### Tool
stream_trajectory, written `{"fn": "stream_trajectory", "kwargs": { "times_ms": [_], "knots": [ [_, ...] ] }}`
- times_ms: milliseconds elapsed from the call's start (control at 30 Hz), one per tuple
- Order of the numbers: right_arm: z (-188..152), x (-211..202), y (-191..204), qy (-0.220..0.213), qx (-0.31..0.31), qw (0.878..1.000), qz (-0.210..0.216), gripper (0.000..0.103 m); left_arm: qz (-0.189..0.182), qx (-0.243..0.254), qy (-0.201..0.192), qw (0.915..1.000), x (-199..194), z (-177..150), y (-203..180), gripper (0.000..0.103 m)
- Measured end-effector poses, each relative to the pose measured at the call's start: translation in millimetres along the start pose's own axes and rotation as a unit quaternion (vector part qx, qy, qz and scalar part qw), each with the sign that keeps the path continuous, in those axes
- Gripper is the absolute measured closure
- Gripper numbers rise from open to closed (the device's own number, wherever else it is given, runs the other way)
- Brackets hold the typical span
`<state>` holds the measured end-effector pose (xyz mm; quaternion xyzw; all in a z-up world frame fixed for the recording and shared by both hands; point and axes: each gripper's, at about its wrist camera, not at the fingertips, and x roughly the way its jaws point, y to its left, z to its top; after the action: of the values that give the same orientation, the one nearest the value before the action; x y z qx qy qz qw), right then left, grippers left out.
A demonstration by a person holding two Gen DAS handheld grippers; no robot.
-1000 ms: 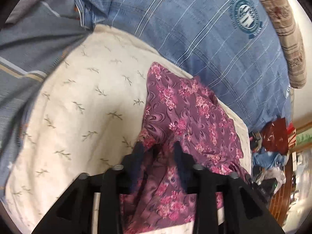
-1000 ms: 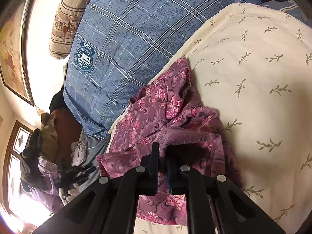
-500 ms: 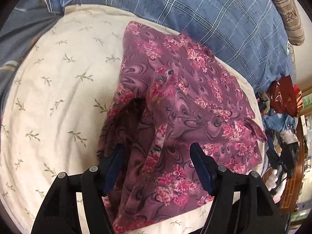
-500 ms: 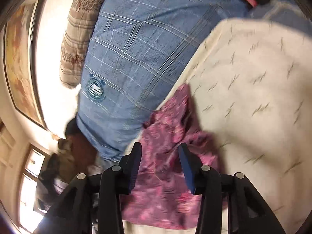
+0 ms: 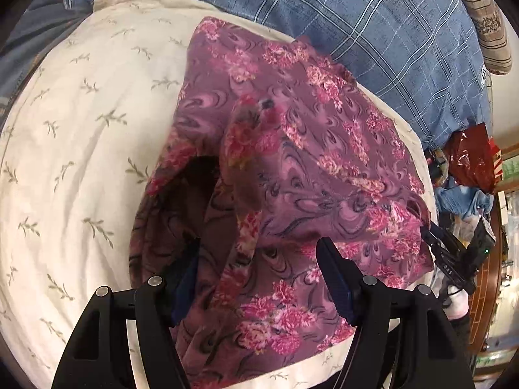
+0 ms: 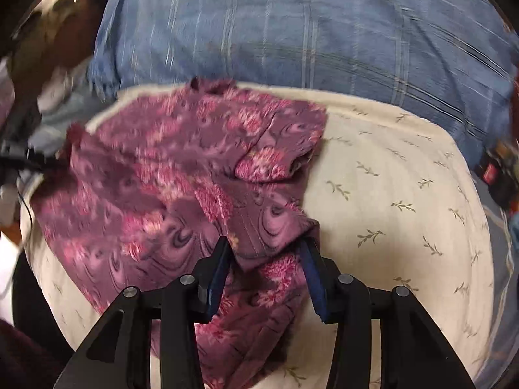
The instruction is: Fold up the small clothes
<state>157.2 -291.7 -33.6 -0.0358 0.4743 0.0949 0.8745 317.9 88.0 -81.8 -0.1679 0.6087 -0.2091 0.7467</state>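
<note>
A purple garment with pink flowers (image 5: 308,168) lies crumpled on a cream pillow with a leaf print (image 5: 74,136). It also shows in the right wrist view (image 6: 168,175), partly blurred. My left gripper (image 5: 259,259) is open, its jaws wide apart over the near part of the garment. My right gripper (image 6: 266,253) is open too, with a fold of the garment lying between its fingers (image 6: 220,269). Neither holds the cloth.
A blue plaid cushion (image 5: 373,22) lies behind the pillow, also in the right wrist view (image 6: 308,32). A striped beige pillow (image 5: 486,22) is at the far right. Clutter with a red bag (image 5: 470,159) and clothes sits beside the bed.
Both grippers were shut on the garment a second ago and have opened and let it go. The garment now lies spread on the pillow. The right wrist view has swung round.
</note>
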Motion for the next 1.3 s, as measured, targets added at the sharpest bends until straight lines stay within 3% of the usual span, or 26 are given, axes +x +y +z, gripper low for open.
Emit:
{"fn": "stream_trajectory", "kwargs": {
  "times_ms": [167,433,467,500,533,567,767,900,1100,1300],
  "knots": [
    [-12,-8,-10,0.011,-0.024,0.999,-0.034,0.057,0.012,0.023,0.001,0.9997,-5,-4,-4,0.035],
    [20,20,0,-0.011,-0.05,0.998,-0.039,0.059,0.011,-0.016,0.0,0.9998,8,2,-5,0.036],
    [24,20,3,-0.014,-0.054,0.998,-0.034,0.071,0.012,-0.015,-0.008,0.9998,6,1,-5,0.048],
    [26,20,4,-0.014,-0.049,0.998,-0.023,0.084,0.013,-0.011,-0.014,0.9998,4,0,-6,0.079],
    [28,18,4,-0.015,-0.04,0.999,-0.004,0.099,0.009,-0.002,-0.015,0.9998,0,-3,-7,0.097],
    [27,9,6,-0.032,-0.031,0.999,0.011,0.1,-0.002,-0.002,-0.015,0.9999,-4,-7,-6,0.099],
    [25,-38,0,-0.113,0.051,0.989,0.079,0.1,-0.023,0.007,-0.071,0.9972,-43,-28,-8,0.1],
    [43,-48,-7,-0.142,0.09,0.981,0.091,0.1,-0.028,0.005,-0.114,0.9931,-67,-25,-10,0.1],
    [72,-42,-36,-0.19,0.172,0.962,0.095,0.1,-0.028,-0.017,-0.165,0.9857,-91,0,-2,0.1],
    [100,-5,-75,-0.197,0.257,0.941,0.097,0.1,-0.019,-0.037,-0.184,0.9821,-83,48,7,0.099]
  ]
}}
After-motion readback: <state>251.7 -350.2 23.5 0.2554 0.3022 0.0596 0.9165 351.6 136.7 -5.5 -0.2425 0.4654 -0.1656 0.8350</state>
